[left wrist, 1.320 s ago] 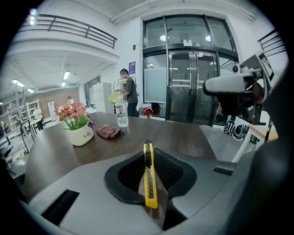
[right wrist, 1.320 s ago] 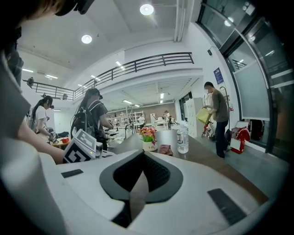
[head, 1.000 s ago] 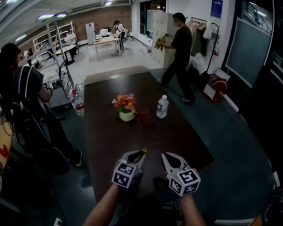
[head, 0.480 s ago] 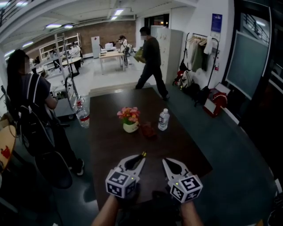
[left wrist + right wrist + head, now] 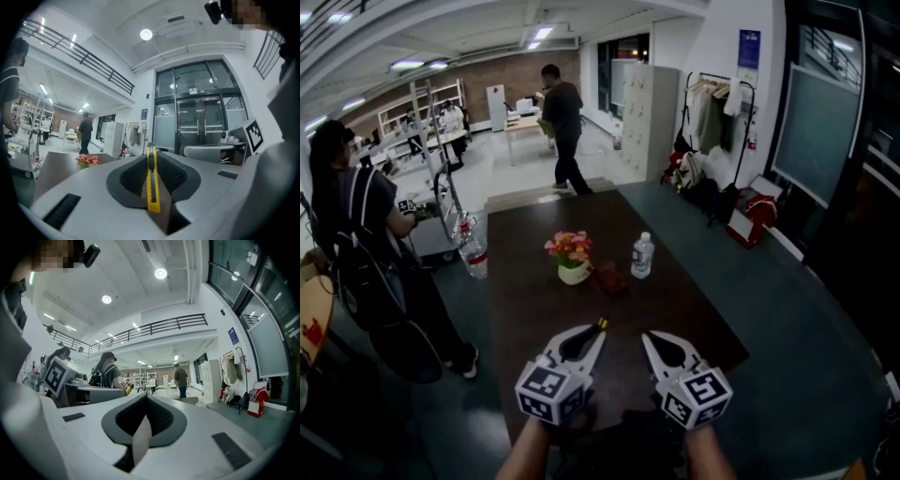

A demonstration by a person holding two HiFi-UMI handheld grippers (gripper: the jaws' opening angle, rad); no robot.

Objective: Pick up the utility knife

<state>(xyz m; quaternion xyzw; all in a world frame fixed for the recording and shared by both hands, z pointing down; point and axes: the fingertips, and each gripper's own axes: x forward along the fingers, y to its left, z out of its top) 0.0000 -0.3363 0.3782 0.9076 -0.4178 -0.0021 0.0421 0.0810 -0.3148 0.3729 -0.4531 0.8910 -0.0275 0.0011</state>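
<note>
The yellow utility knife (image 5: 152,183) is clamped edge-on between the dark pads of my left gripper (image 5: 151,150), which is shut on it. In the head view its yellow tip (image 5: 601,323) pokes out past the left gripper (image 5: 596,332), held in the air over the near end of the dark table (image 5: 684,319). My right gripper (image 5: 648,338) hovers just to the right, jaws together with nothing between them. In the right gripper view those jaws (image 5: 146,397) point level across the room, and the knife's tip (image 5: 129,389) shows at the left.
On the table stand a pot of flowers (image 5: 571,256), a water bottle (image 5: 642,255) and a small brown object (image 5: 609,278). Two bottles (image 5: 472,251) stand off the table's left side. A person with a backpack (image 5: 356,234) stands left; another person (image 5: 561,127) walks at the back.
Both grippers have risen over the table's near end, the left one with the knife still in it. The person at the back has walked from the right toward the far left.
</note>
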